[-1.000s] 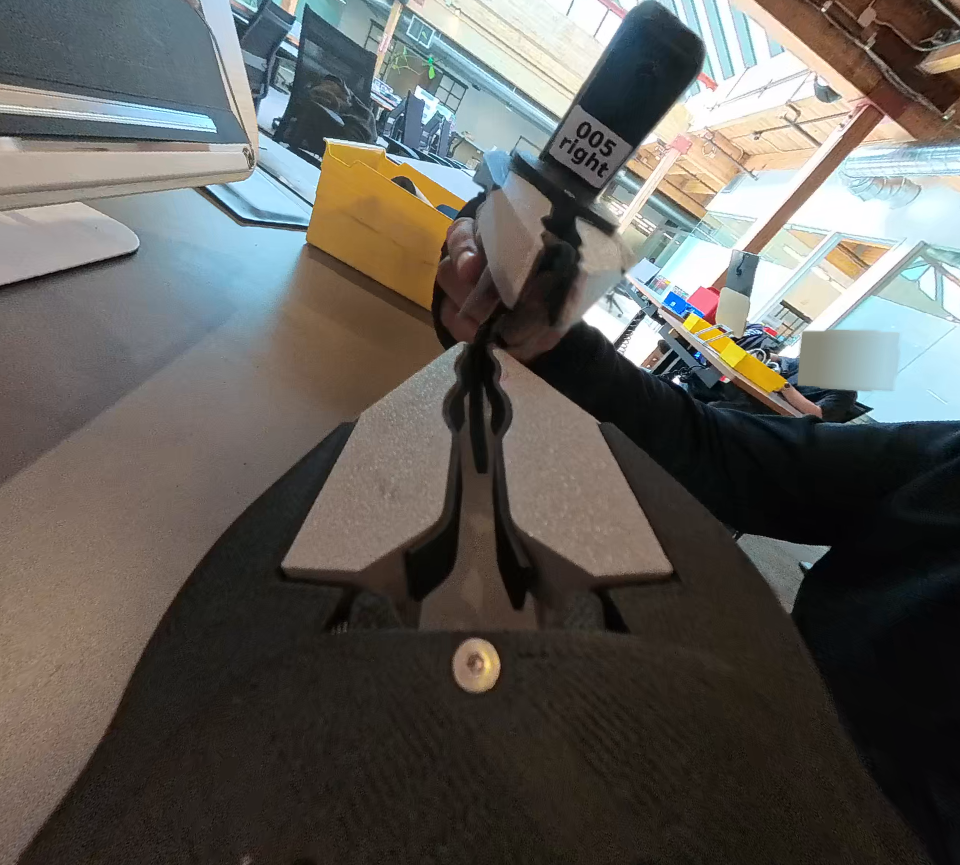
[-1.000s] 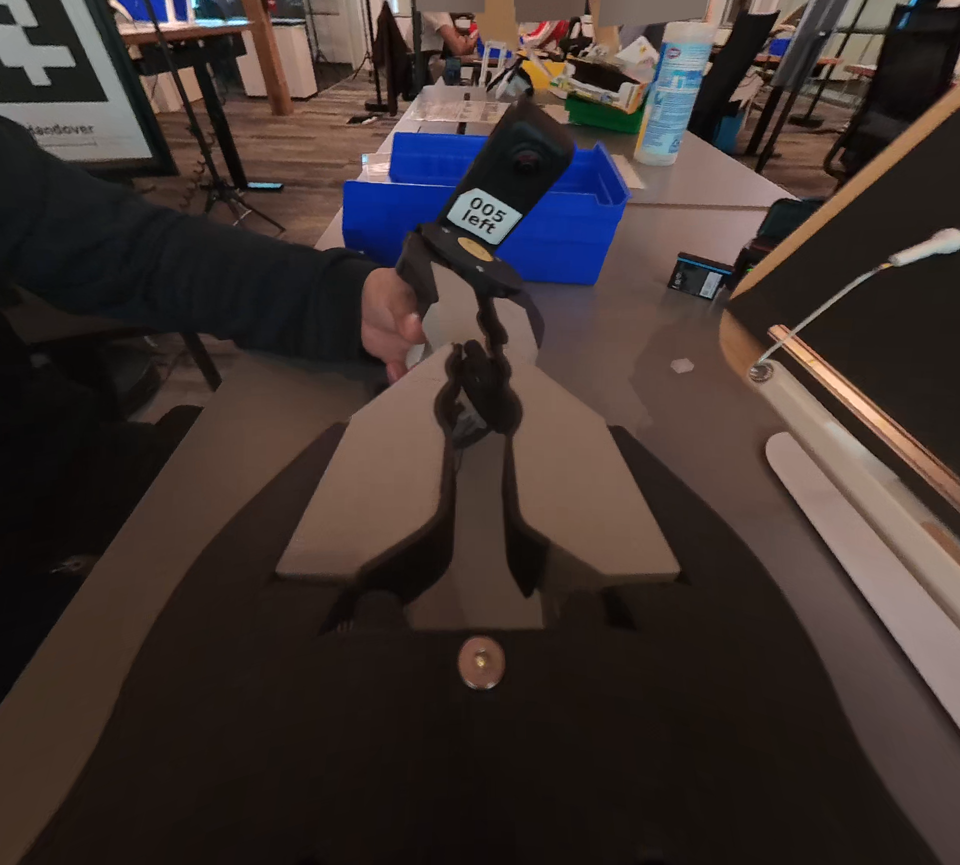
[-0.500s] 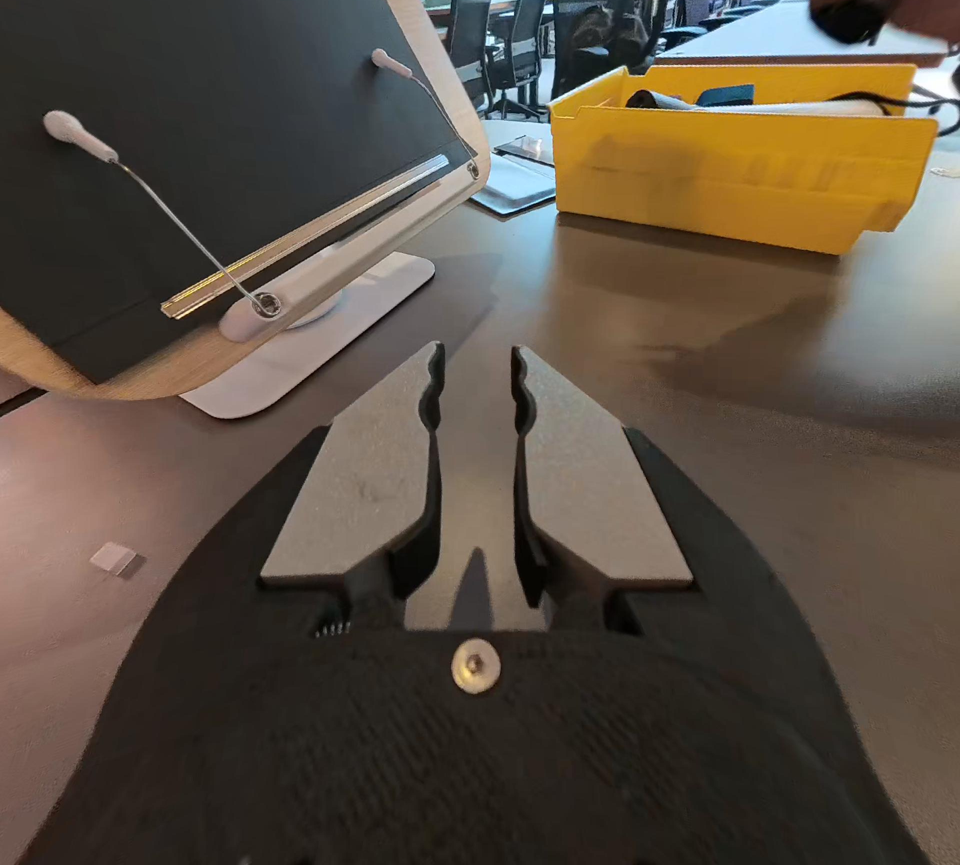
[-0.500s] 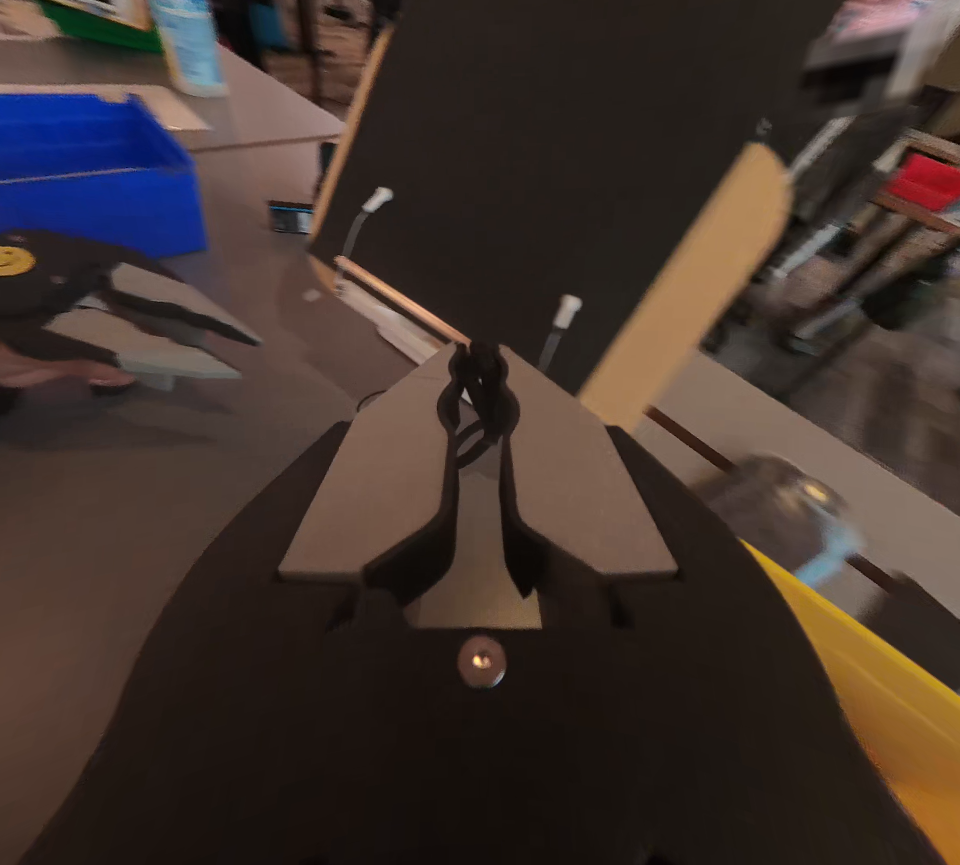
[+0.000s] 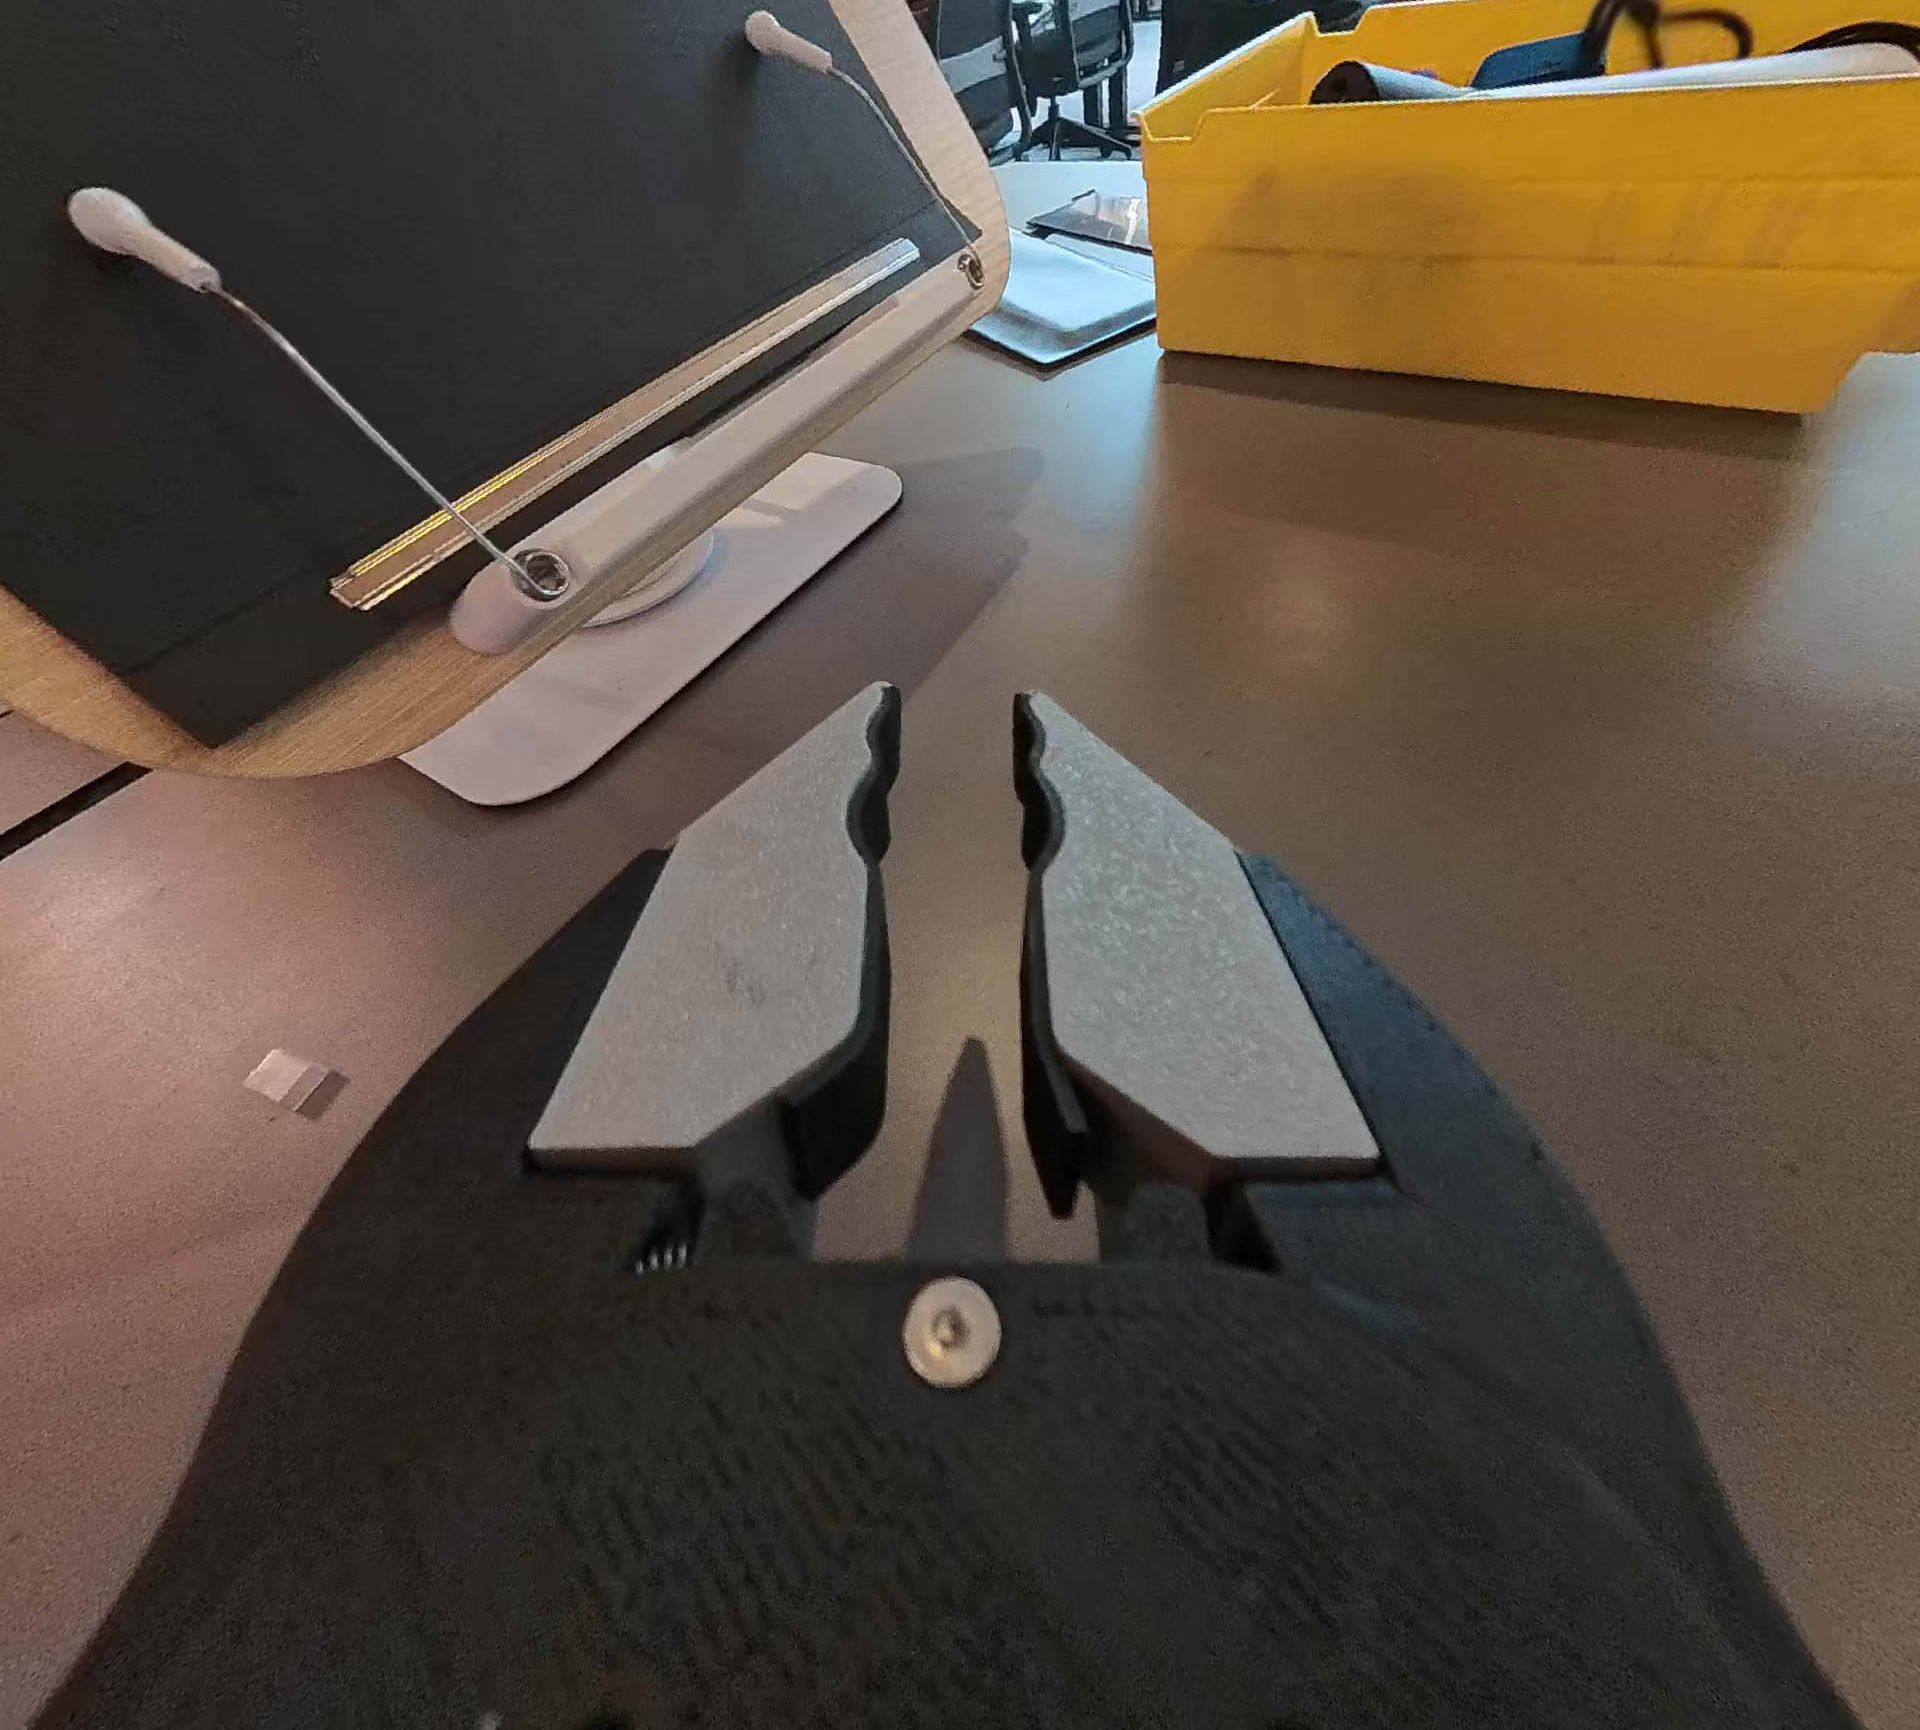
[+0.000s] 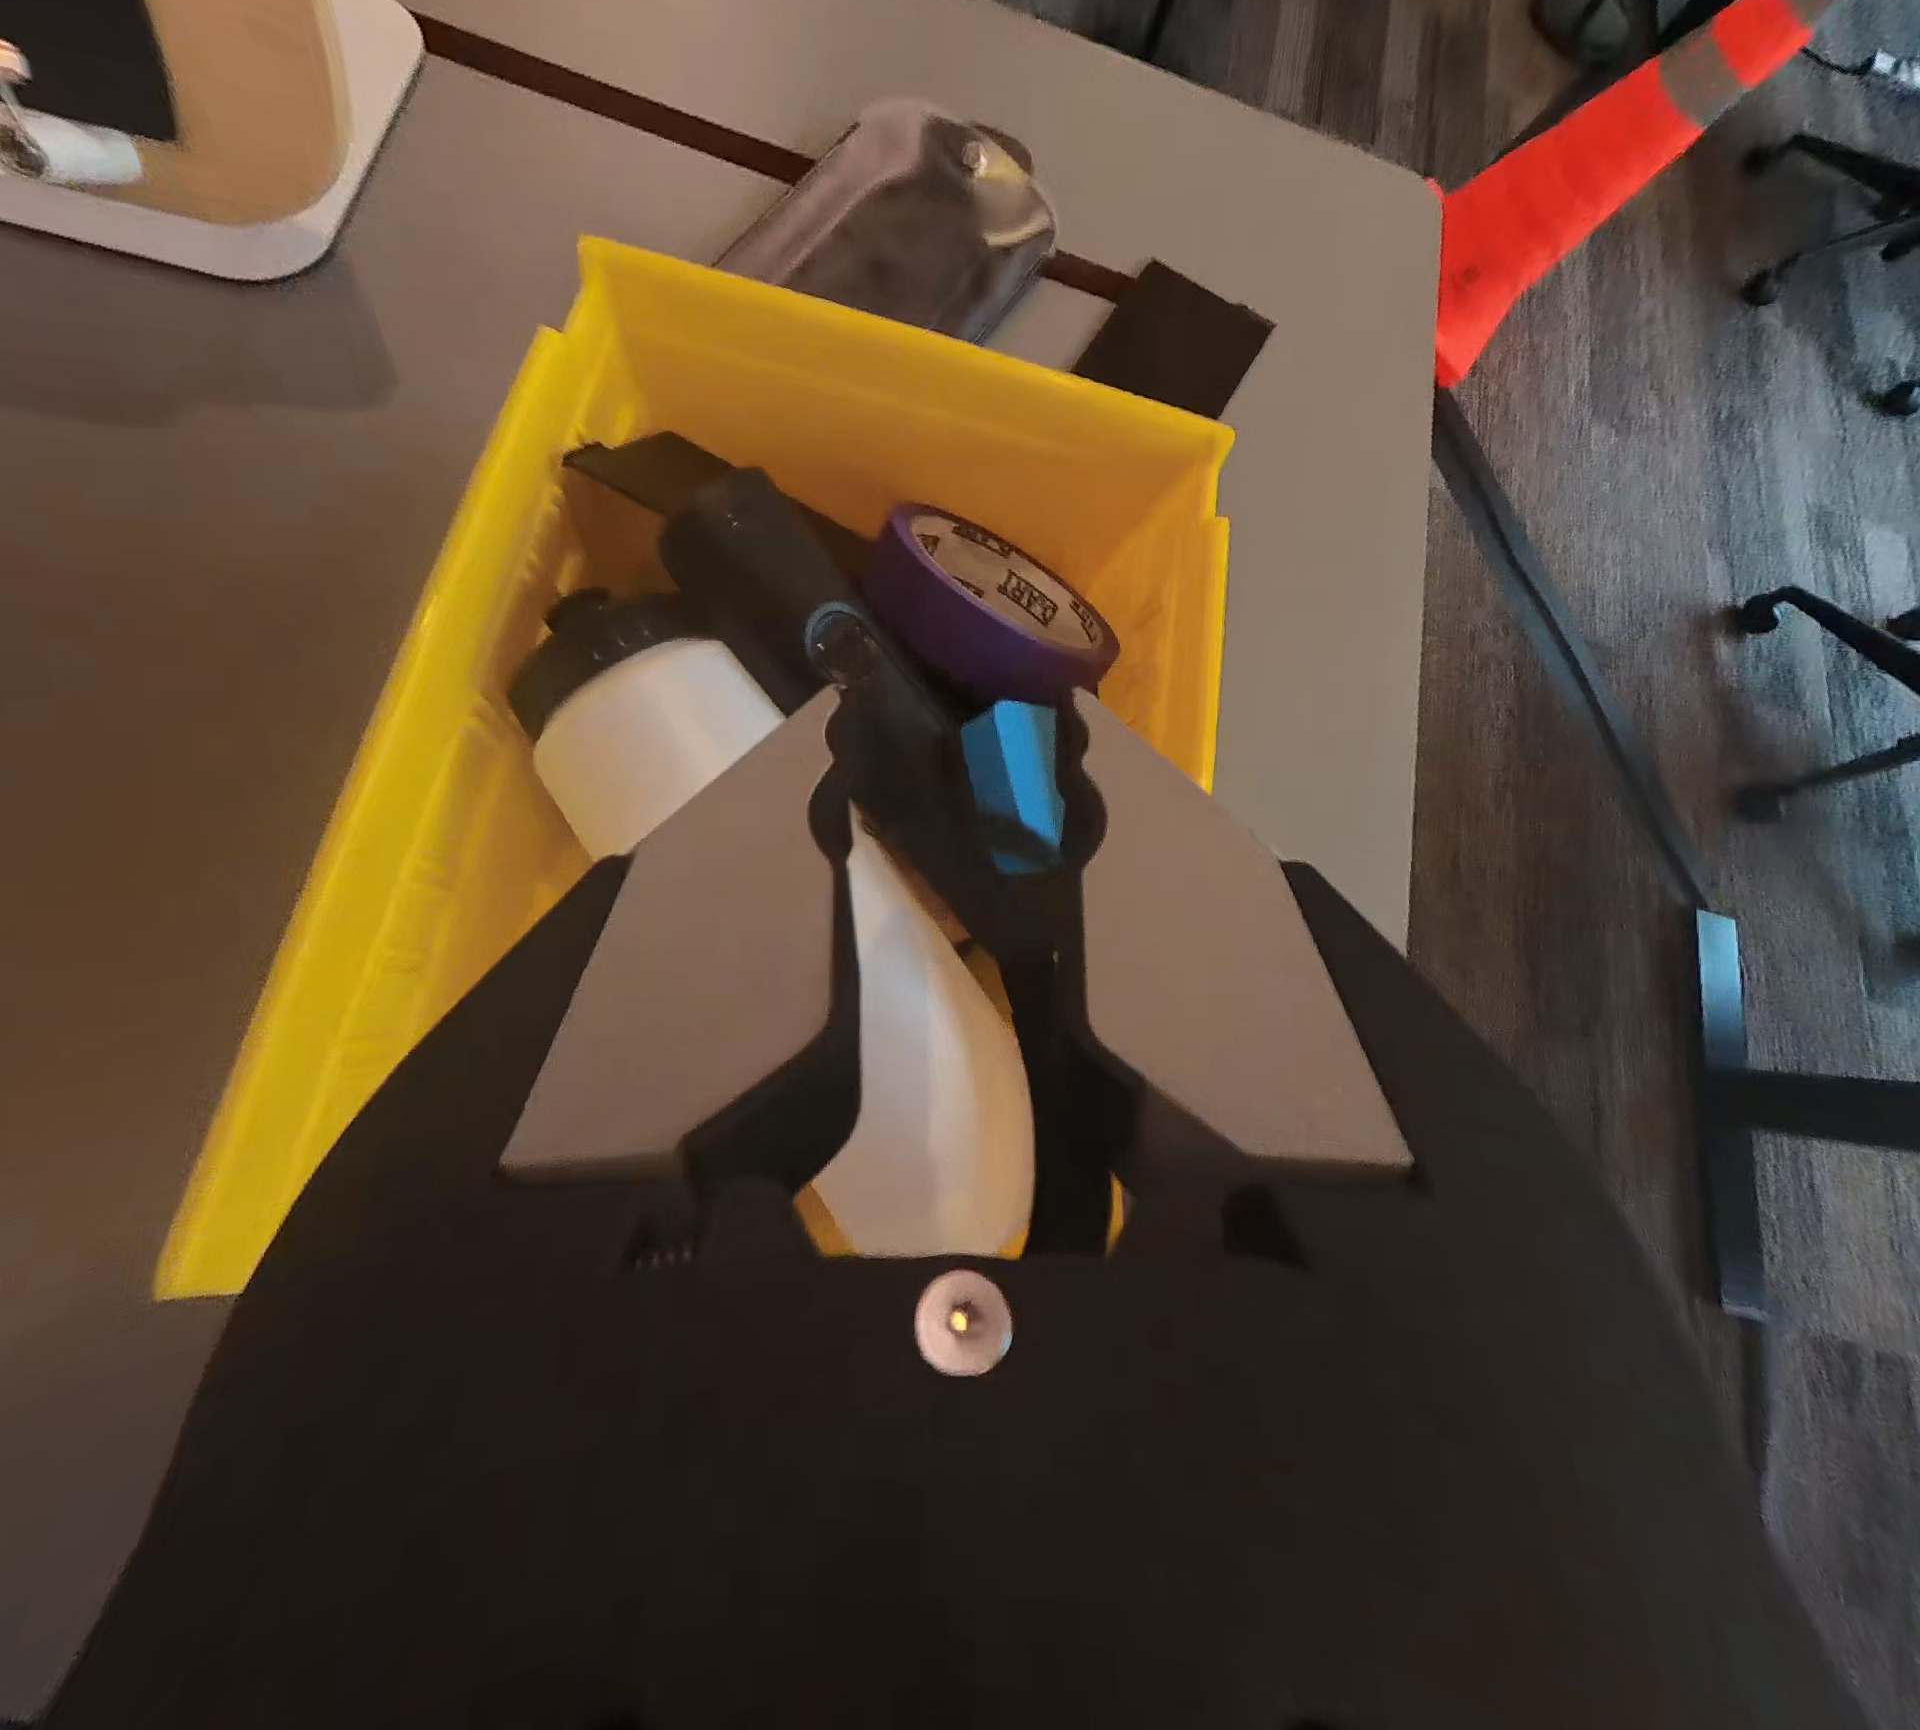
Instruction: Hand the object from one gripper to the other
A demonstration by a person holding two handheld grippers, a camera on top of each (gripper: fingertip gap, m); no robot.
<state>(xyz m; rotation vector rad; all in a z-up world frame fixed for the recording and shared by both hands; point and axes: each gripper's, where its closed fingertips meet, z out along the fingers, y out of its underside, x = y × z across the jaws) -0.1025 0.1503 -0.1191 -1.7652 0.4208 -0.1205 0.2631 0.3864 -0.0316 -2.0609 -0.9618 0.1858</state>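
My right gripper hovers over a yellow bin, pointing down into it, with its jaws apart. Through the gap I see things in the bin: a white bottle, a black device, a blue piece and a purple tape roll. A thin black piece hangs in the gap; I cannot tell whether the jaws touch it. My left gripper is open and empty, low over the brown table. The yellow bin stands ahead to its right.
A tilted book stand with a black board on a white base stands left of the left gripper; its edge shows in the right wrist view. A metal object lies behind the bin. The table edge and an orange cone are at right. The grippers' ends are close to 45 cm from one another. My left tips are about 35 cm from the white bottle, my right tips only 10 cm.
One second ago both grippers were shut on a thin black object between them. The left let go and swung down toward the table. The right carried it over the yellow bin and opened.
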